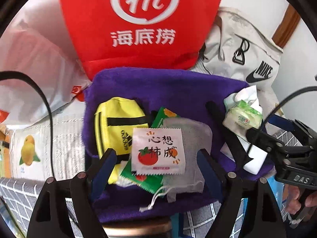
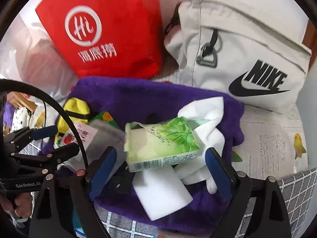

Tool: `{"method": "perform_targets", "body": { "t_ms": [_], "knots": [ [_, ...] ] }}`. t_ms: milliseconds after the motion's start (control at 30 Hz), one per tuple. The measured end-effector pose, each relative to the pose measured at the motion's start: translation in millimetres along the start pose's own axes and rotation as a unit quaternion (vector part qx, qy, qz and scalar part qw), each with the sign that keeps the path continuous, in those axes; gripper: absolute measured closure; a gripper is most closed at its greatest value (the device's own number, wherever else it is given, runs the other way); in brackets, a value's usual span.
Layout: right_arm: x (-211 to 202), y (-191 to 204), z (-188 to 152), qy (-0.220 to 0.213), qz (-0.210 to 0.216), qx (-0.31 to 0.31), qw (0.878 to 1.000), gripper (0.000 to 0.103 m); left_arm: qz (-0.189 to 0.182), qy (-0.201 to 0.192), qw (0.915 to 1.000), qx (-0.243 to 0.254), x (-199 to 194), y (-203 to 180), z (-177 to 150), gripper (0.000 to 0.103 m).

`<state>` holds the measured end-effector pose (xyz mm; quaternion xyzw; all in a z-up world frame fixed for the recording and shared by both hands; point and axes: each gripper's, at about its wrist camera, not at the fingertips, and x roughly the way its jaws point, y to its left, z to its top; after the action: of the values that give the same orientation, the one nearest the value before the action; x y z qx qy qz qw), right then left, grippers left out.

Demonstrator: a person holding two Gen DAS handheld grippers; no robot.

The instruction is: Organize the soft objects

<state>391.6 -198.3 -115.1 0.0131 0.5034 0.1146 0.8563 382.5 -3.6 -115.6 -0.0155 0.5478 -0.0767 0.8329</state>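
Observation:
A purple towel (image 1: 168,87) lies spread with soft items on it. In the left wrist view a yellow Adidas pouch (image 1: 116,123), a white tomato-print sachet (image 1: 158,152) on a grey mesh bag (image 1: 190,136), and green packets (image 1: 164,115) sit just ahead of my open left gripper (image 1: 156,160). In the right wrist view my open right gripper (image 2: 160,158) straddles a green tissue pack (image 2: 162,144), with a white sponge block (image 2: 162,192) below it and a white cloth (image 2: 206,119) behind. The right gripper also shows in the left wrist view (image 1: 263,130).
A red Haidilao bag (image 1: 142,23) and a beige Nike bag (image 2: 243,49) stand behind the towel. White plastic bags (image 1: 33,63) lie at left. A lemon-print mat (image 2: 277,144) and a grey grid cloth (image 1: 17,194) cover the surface. Black cables (image 1: 47,107) hang nearby.

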Motion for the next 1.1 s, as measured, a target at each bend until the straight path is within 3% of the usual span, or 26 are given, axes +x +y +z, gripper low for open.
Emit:
{"method": "perform_targets", "body": {
  "t_ms": [200,300,500,800,1000,1100],
  "knots": [
    [-42.1,10.5,-17.3,-0.020,-0.014,-0.011,1.000,0.004,0.001,-0.015,0.9999,-0.002,-33.1,-5.3,-14.1,0.015],
    [-63.3,20.0,-31.0,-0.035,-0.030,-0.024,0.999,0.002,0.008,-0.016,0.9998,0.011,-50.4,-13.4,-29.6,0.006],
    [-106.0,39.3,-73.5,-0.059,-0.022,-0.021,0.998,0.001,0.020,-0.043,0.9988,0.009,-100.3,-14.6,-88.0,0.006],
    [-152.4,74.3,-176.4,-0.065,0.005,-0.030,0.997,0.000,0.040,-0.074,0.9962,-0.021,-155.8,-10.7,-194.8,0.006],
    [-174.1,86.1,-220.5,-0.082,-0.002,-0.023,0.996,0.000,0.091,-0.107,0.9898,-0.025,-184.5,-22.8,-248.3,0.005],
    [-185.0,85.9,-242.1,-0.083,0.017,-0.004,0.996,0.000,0.091,-0.125,0.9875,-0.029,-199.6,-26.7,-267.5,0.005]
  ]
}}
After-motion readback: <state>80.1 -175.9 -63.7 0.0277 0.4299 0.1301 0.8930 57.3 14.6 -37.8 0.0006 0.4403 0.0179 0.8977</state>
